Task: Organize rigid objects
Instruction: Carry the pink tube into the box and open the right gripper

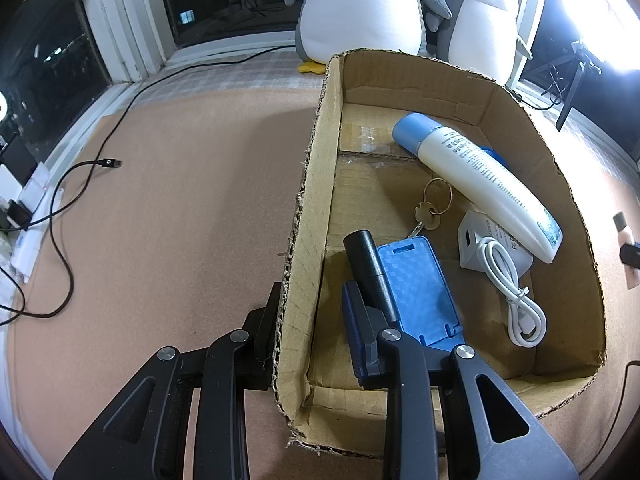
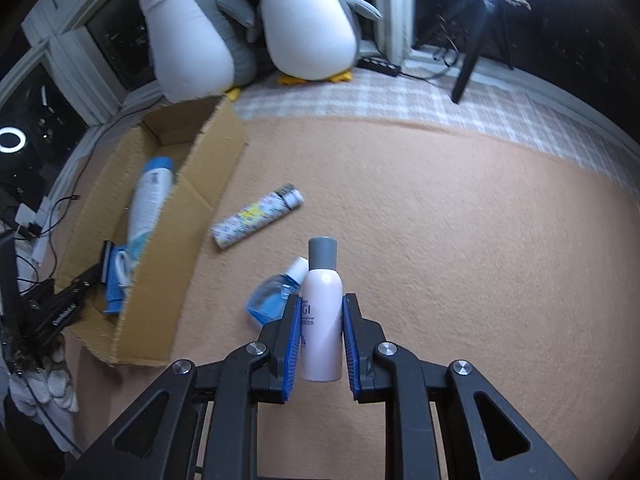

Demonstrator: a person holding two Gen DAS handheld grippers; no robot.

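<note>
Pink bottle (image 2: 322, 320) in right gripper (image 2: 321, 344) shows only in right view.

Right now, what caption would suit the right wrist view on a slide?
Right hand-held gripper grips a pink spray bottle beside the cardboard box.

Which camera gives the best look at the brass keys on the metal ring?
The left wrist view: the brass keys on their metal ring lie unobstructed on the floor of the cardboard box. In the right wrist view, that box's wall hides them.
</note>
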